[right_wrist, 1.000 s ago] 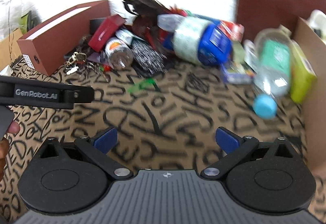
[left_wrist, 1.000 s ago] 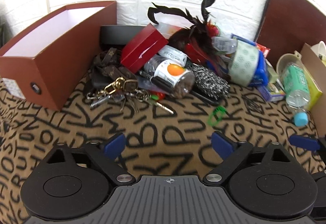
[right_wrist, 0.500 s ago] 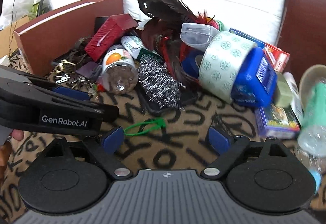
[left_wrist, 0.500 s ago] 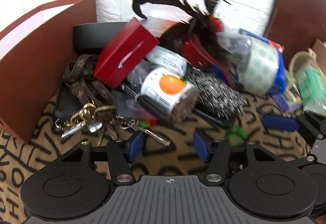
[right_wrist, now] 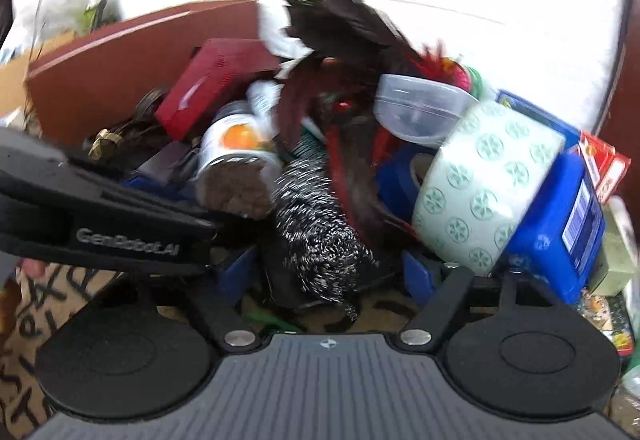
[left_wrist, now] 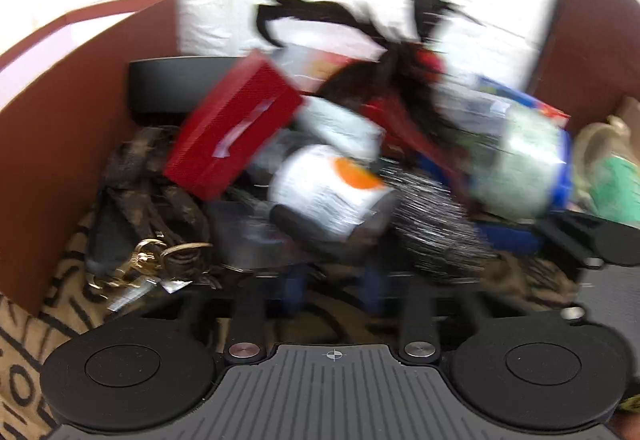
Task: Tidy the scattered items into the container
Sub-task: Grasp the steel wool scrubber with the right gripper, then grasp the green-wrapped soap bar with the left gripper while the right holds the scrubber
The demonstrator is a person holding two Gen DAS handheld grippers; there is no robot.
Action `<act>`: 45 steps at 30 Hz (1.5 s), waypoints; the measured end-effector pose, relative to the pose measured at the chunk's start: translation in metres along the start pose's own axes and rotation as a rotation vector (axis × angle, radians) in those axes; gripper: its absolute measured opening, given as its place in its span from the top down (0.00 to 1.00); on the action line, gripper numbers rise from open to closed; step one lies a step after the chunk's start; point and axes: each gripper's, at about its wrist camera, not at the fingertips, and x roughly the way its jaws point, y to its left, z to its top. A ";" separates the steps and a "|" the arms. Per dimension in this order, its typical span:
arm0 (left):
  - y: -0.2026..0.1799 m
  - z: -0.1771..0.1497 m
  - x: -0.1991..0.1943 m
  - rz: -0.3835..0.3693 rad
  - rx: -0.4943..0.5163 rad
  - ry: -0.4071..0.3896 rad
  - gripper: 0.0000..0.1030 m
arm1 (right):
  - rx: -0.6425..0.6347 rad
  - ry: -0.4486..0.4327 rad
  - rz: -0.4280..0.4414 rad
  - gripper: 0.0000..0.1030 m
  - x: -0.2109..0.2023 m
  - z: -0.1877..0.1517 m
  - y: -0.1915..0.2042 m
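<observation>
A pile of clutter lies on the lettered cloth beside the brown box [left_wrist: 80,112]. My left gripper [left_wrist: 332,288] sits low, just before the orange-label jar [left_wrist: 332,188], its blue pads a narrow gap apart with nothing between them. A red box [left_wrist: 236,124] and a key bunch [left_wrist: 152,260] lie to its left. My right gripper [right_wrist: 328,276] is open, its pads either side of the steel scourer [right_wrist: 316,236]. The jar [right_wrist: 236,160] and a patterned tape roll [right_wrist: 484,184] flank the scourer. Both views are blurred.
Black and red feathers [right_wrist: 332,24] rise over the pile. A clear tub [right_wrist: 416,108] and a blue container [right_wrist: 560,216] sit at the right. The left gripper's black body [right_wrist: 100,216] crosses the right wrist view. A brown panel [left_wrist: 592,32] stands at far right.
Both grippers have pushed forward into the pile. The left jaws narrowed from wide open to a small gap. The right gripper has closed in around the scourer.
</observation>
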 end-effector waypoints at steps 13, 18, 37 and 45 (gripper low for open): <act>-0.040 -0.083 -0.067 -0.083 0.078 0.073 0.90 | 0.017 0.051 -0.040 0.28 -0.086 -0.054 0.049; -0.049 -0.119 -0.096 -0.144 0.074 0.106 0.89 | 0.092 0.069 -0.041 0.28 -0.134 -0.092 0.066; -0.057 -0.122 -0.147 -0.152 0.123 0.006 0.35 | 0.144 0.028 -0.134 0.28 -0.212 -0.125 0.098; -0.062 -0.085 -0.123 -0.163 0.189 -0.031 0.28 | 0.096 0.022 -0.116 0.43 -0.193 -0.110 0.108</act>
